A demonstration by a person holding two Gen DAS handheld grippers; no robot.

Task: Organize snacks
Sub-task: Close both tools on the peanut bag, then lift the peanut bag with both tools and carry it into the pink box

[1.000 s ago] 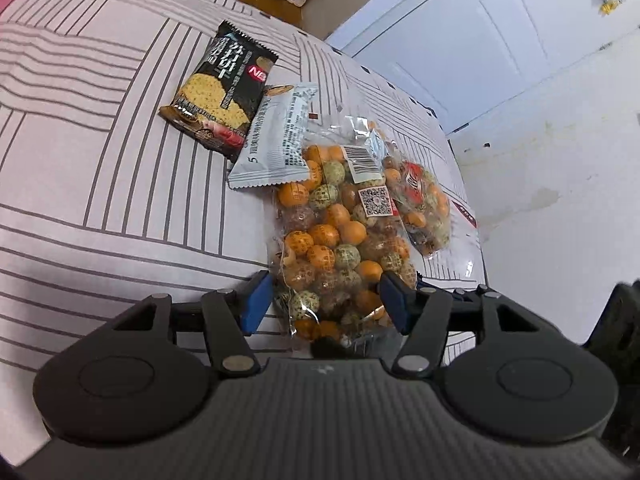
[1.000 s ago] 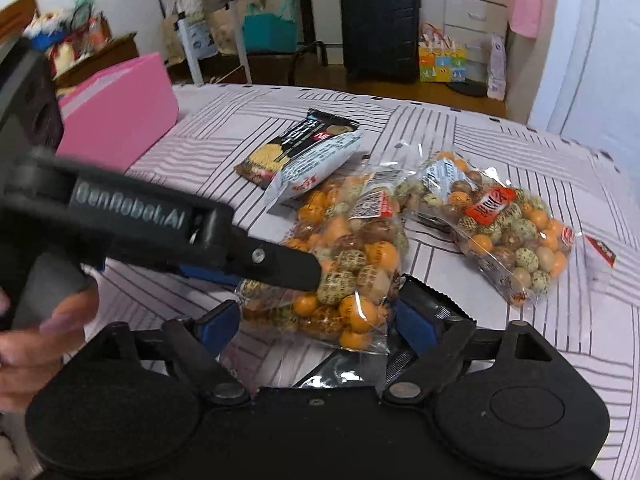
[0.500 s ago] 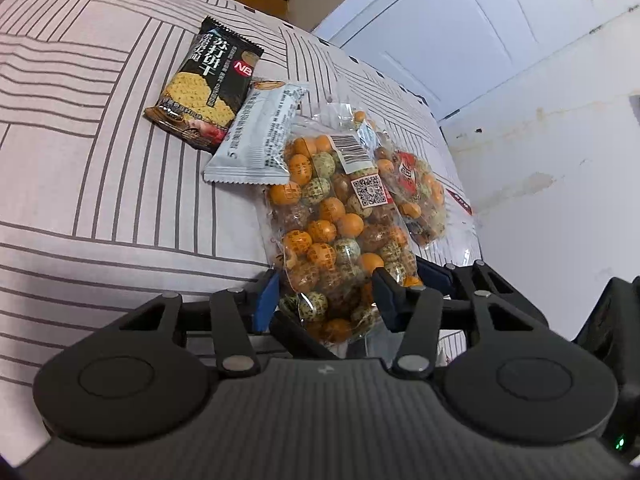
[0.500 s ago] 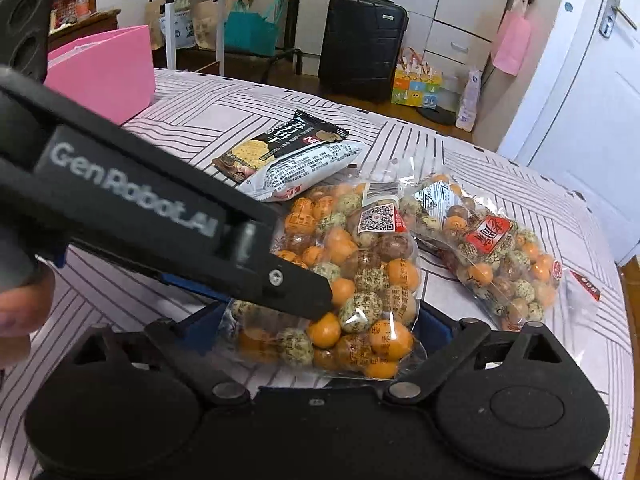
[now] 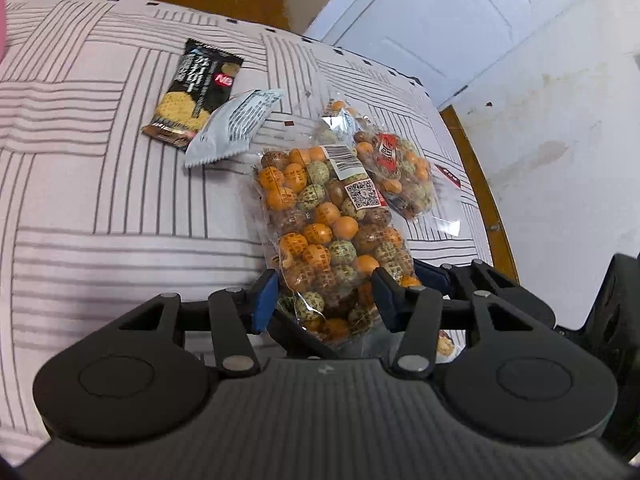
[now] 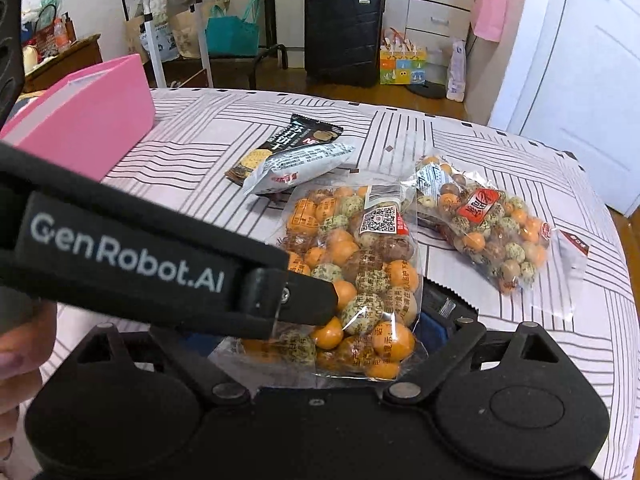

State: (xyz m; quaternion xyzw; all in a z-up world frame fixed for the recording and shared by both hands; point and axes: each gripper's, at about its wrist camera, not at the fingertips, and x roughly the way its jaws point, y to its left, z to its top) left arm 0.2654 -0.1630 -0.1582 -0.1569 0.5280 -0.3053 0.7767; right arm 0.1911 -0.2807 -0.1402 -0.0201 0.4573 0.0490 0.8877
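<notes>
A clear bag of orange and green candy balls [image 5: 332, 240] [image 6: 360, 272] is lifted off the striped bedspread. My left gripper [image 5: 324, 300] is shut on its near end. My right gripper [image 6: 360, 340] is shut on the same end from the other side; its left finger is hidden behind the left gripper's finger [image 6: 296, 300]. A second candy bag [image 5: 392, 172] [image 6: 488, 240] lies to the right. A black cracker packet [image 5: 192, 92] [image 6: 284, 148] and a grey-white packet [image 5: 236, 128] [image 6: 300, 168] lie behind.
A pink box [image 6: 80, 128] stands at the left on the striped bedspread [image 5: 100, 200]. The bed's right edge [image 5: 476, 176] is close to a white wall and door [image 5: 420, 20]. A black suitcase [image 6: 344, 32] and bags stand on the floor behind.
The candy bag has been raised off the bedspread and away from the two packets and the second bag. Both grippers have closed tighter on its near end.
</notes>
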